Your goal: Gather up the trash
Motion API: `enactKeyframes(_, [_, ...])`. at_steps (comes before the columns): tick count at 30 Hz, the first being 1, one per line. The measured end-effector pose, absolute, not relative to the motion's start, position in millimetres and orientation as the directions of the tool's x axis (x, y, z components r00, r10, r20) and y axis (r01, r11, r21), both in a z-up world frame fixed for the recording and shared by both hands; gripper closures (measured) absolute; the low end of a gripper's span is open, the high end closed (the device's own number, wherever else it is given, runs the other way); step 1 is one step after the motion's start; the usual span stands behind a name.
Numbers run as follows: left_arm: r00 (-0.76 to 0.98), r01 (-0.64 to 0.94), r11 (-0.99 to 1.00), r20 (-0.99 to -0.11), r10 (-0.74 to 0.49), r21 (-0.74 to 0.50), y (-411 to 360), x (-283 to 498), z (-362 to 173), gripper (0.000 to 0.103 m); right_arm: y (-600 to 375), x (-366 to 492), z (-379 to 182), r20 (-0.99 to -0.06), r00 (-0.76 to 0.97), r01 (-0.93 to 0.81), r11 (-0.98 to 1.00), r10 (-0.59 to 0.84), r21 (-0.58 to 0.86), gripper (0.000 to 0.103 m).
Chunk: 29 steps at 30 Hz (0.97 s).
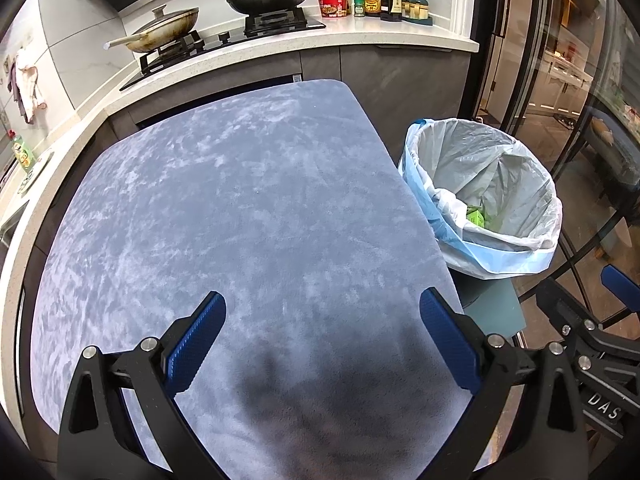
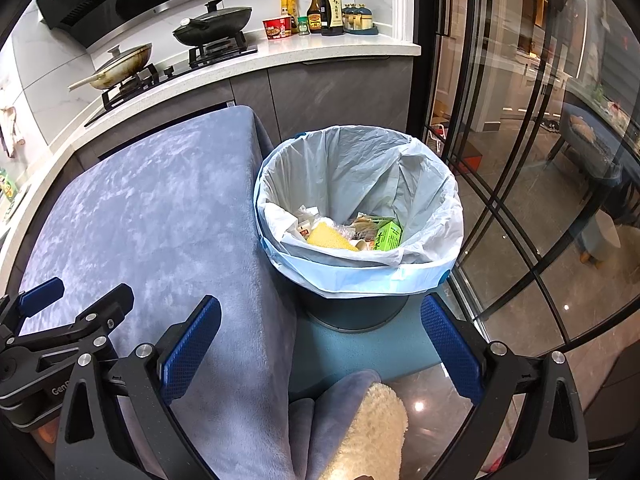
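Beside the blue-covered table point(image 2: 152, 216), the trash bin point(image 2: 360, 280) stands ahead of the wide-spread, empty right gripper point(image 2: 320, 344).

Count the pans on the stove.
2: a lidded black pan on the right burner, and a lidded pale pan with a long handle on the left burner.

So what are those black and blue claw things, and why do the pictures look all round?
Those claws are grippers that a person holds, one in each hand. A small camera on each looks out along its fingers and bends the picture round. One picture is from the left gripper, over a table under a blue cloth with nothing on it. The other is from the right gripper, facing the trash bin, which holds a green carton and other rubbish. Both claws are open and hold nothing.
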State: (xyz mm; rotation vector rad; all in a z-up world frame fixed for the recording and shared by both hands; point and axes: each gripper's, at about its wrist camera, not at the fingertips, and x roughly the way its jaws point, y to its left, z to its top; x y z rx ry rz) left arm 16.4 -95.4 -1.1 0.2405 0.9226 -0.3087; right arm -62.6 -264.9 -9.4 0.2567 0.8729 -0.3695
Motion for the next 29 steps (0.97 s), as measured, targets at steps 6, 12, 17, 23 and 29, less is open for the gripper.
enactKeyframes(6, [0.568,0.362,0.929,-0.809,-0.154,0.077,-95.7,16.2,-1.5,0.010,-265.0,-62.1,-9.0,-0.783,0.586,0.417,0.906,-0.209,0.070,0.007])
enactKeyframes(12, [0.567,0.364,0.928,-0.810,-0.153,0.079,-96.2,16.2,-1.5,0.010,-264.4,-62.3,-9.4,-0.783,0.586,0.417,0.906,-0.210,0.069,0.007])
enactKeyframes(17, [0.567,0.365,0.928,-0.809,-0.153,0.080,-96.6,16.1,-1.8,0.010,-264.4,-62.1,-9.0,-0.782,0.587,0.417,0.906,-0.208,0.072,0.007])
enactKeyframes(23, [0.563,0.367,0.927,-0.811,-0.155,0.078,-97.3,16.2,-2.2,0.010,-265.1,-61.9,-9.2,-0.783,0.586,0.416,0.906,-0.208,0.070,0.007])
enactKeyframes(29, [0.554,0.374,0.925,-0.817,-0.163,0.069,-98.1,17.5,-5.0,0.010,-267.6,-61.4,-10.9,-0.787,0.580,0.422,0.904,-0.213,0.066,0.007])
